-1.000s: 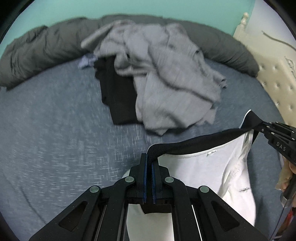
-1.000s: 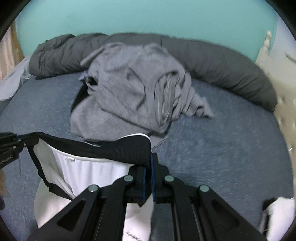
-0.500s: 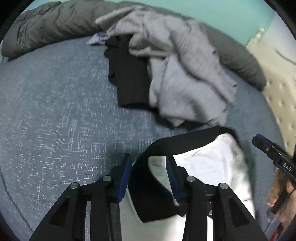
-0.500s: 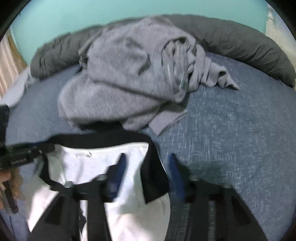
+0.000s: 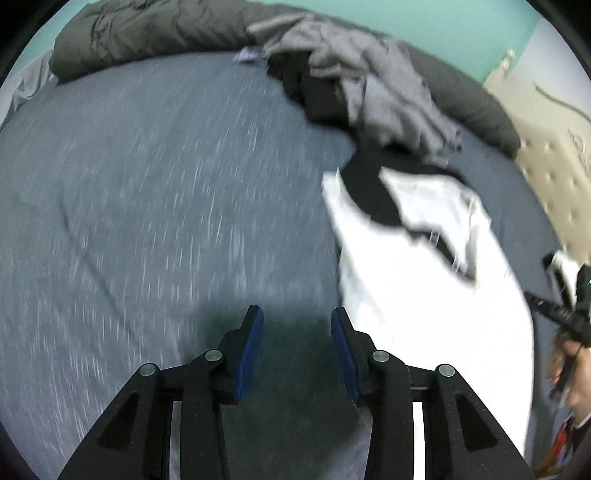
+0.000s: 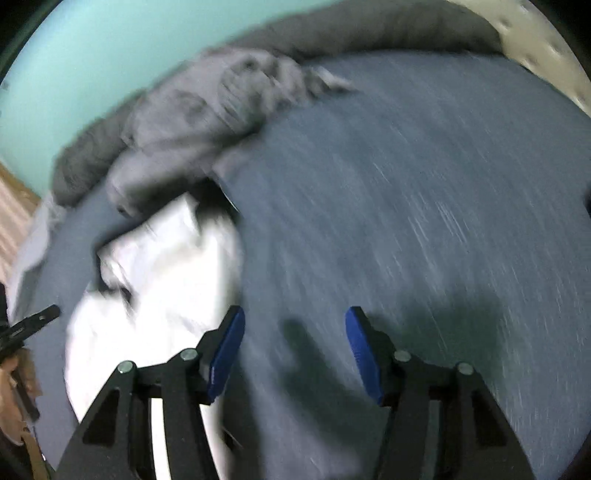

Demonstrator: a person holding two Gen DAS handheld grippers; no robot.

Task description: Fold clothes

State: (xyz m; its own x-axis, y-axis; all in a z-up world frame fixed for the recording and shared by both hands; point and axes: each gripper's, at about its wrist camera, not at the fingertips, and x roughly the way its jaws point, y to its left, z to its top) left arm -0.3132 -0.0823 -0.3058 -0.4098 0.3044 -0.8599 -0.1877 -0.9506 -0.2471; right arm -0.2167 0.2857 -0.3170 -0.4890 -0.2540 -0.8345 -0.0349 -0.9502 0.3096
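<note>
The white garment with black trim (image 5: 424, 295) lies on the bed (image 5: 147, 184), filling the right half of the left wrist view; its black collar band sits toward the upper middle of the frame, partly folded over the white cloth. In the right wrist view the same white garment (image 6: 155, 295) lies at the lower left, blurred.

Just beyond its collar end a heap of grey clothes (image 5: 376, 85) lies over a black garment (image 5: 317, 92), at the upper right of the left wrist view and at the upper left of the right wrist view, where it touches or overlaps the white piece.

The left gripper (image 5: 297, 332) is at the bottom centre, its blue-padded fingers (image 5: 251, 343) spread apart and released, with only bed sheet between them, just left of the garment's edge. The right gripper (image 6: 293, 339) is likewise spread and holds nothing, over the sheet, just right of the white cloth.

A dark grey duvet (image 5: 166, 26) is bunched along the far edge of the bed against a teal wall (image 6: 92, 55).
</note>
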